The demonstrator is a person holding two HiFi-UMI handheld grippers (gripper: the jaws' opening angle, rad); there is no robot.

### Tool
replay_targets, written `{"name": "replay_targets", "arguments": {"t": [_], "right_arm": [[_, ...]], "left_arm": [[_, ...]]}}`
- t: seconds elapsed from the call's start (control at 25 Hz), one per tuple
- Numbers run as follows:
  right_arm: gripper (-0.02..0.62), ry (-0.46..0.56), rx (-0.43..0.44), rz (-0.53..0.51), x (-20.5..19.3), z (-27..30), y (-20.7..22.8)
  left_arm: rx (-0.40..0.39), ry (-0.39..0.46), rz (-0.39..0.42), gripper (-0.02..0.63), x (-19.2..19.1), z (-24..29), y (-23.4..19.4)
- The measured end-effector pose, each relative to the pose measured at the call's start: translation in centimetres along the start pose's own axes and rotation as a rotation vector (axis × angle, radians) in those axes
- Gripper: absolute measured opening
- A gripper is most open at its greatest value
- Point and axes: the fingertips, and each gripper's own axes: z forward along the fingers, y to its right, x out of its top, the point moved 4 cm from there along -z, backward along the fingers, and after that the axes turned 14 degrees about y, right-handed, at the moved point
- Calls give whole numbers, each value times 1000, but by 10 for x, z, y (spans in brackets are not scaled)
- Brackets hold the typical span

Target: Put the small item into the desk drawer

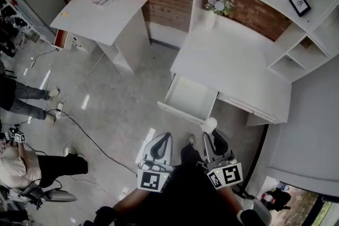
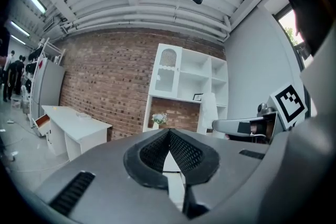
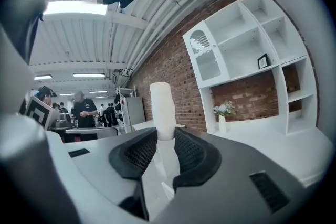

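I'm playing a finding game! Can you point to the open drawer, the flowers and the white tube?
drawer (image 1: 186,98), head view, its bare white bottom.
flowers (image 1: 219,5), head view, the blooms on the desk.
white tube (image 3: 161,105), right gripper view, its upper half.

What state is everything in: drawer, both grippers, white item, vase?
Desk drawer: pulled open, looks empty.
Left gripper: shut, nothing between its jaws.
Right gripper: shut on the white item.
White item: clamped, sticking out past the jaw tips.
Flower vase: standing upright on the desk.
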Motion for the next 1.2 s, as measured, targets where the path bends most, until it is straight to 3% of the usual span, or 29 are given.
{"name": "replay_targets", "arguments": {"t": [0.48, 0.68, 1.2], "right_arm": [[121, -13, 152, 22, -4, 57, 125], [121, -57, 166, 40, -27, 69, 141], [121, -159, 174, 52, -85, 116, 155]], "left_arm": [[154, 13, 48, 25, -11, 98, 41], [167, 10, 97, 25, -8, 108, 44], [190, 8, 75, 25, -32, 144, -1]]}}
